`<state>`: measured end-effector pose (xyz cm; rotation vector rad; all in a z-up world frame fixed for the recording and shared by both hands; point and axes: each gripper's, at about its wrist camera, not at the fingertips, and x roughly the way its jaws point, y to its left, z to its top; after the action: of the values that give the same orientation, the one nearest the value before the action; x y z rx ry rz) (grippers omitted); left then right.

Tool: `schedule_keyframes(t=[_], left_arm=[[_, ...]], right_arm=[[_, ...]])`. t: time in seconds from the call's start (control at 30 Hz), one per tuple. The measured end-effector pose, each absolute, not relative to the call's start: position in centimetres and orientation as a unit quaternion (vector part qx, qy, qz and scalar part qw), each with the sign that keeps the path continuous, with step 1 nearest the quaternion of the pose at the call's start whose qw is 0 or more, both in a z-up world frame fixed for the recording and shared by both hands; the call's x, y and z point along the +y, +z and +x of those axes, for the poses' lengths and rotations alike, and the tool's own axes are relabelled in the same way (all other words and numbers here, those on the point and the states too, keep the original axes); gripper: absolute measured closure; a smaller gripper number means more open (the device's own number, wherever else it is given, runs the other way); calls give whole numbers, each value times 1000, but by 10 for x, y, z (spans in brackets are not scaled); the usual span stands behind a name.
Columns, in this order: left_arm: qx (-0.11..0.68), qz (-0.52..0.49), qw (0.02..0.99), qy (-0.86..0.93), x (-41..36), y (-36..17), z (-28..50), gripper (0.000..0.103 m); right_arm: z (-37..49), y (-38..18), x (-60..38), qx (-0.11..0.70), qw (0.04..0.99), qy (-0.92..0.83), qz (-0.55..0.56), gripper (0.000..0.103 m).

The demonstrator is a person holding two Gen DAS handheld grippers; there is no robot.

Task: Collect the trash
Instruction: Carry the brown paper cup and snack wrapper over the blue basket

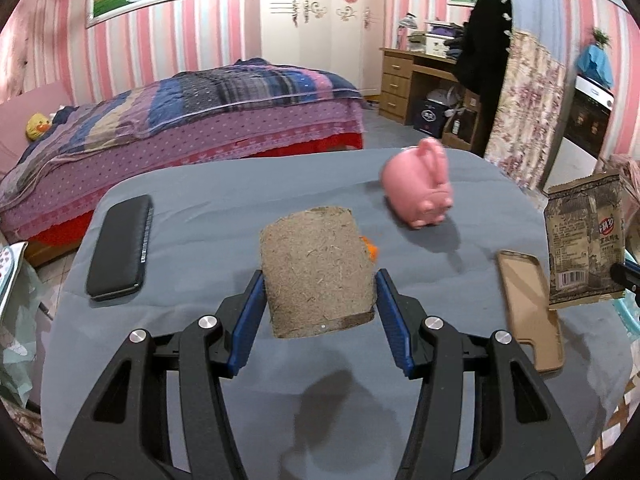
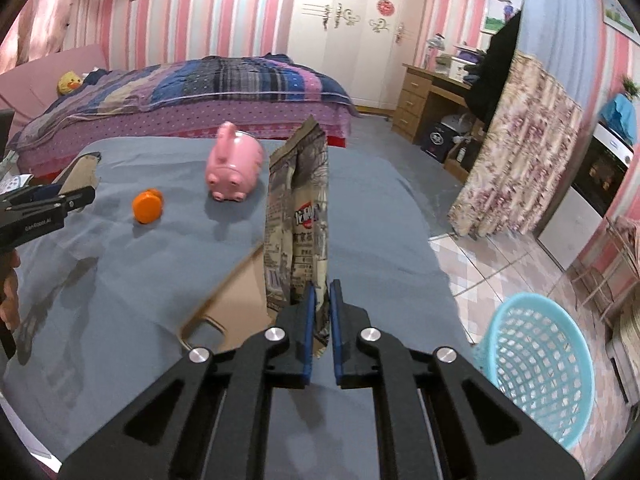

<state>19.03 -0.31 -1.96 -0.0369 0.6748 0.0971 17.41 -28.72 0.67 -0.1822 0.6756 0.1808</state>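
Observation:
My left gripper [image 1: 319, 280] is shut on a grey-brown cardboard tube [image 1: 316, 270] and holds it above the grey-covered table [image 1: 200, 208]; its shadow falls on the cloth below. My right gripper [image 2: 322, 292] is shut on a printed snack wrapper [image 2: 298, 216], held upright above the table; the wrapper also shows at the right edge of the left wrist view [image 1: 586, 240]. The left gripper with the tube [image 2: 82, 174] shows at the left of the right wrist view. A light blue mesh basket [image 2: 532, 364] stands on the floor right of the table.
On the table lie a black phone [image 1: 120, 246], a brown phone case [image 1: 528, 308], a pink piggy bank [image 1: 420, 184] and an orange round object [image 2: 147, 206]. A bed [image 1: 180, 120] stands behind the table. A desk [image 1: 416, 80] and curtain [image 1: 524, 112] are at the right.

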Motion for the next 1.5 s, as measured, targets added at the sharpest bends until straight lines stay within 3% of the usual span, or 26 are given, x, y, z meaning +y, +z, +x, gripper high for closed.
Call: schedule_keyframes(t=[0.37,0.9,1.5], left_arm=[[334,15,942,14,-55,-18,200,49],[304,46,948,-81,-169,2,213,49],[303,73,930,-196,-312,-7,222,49]], right_arm=[[176,-15,-349,342,938,59,-21,95],[166,14,-435,297,954,-45,11,95],[178,-14,-517,349,925,-150,1,95]])
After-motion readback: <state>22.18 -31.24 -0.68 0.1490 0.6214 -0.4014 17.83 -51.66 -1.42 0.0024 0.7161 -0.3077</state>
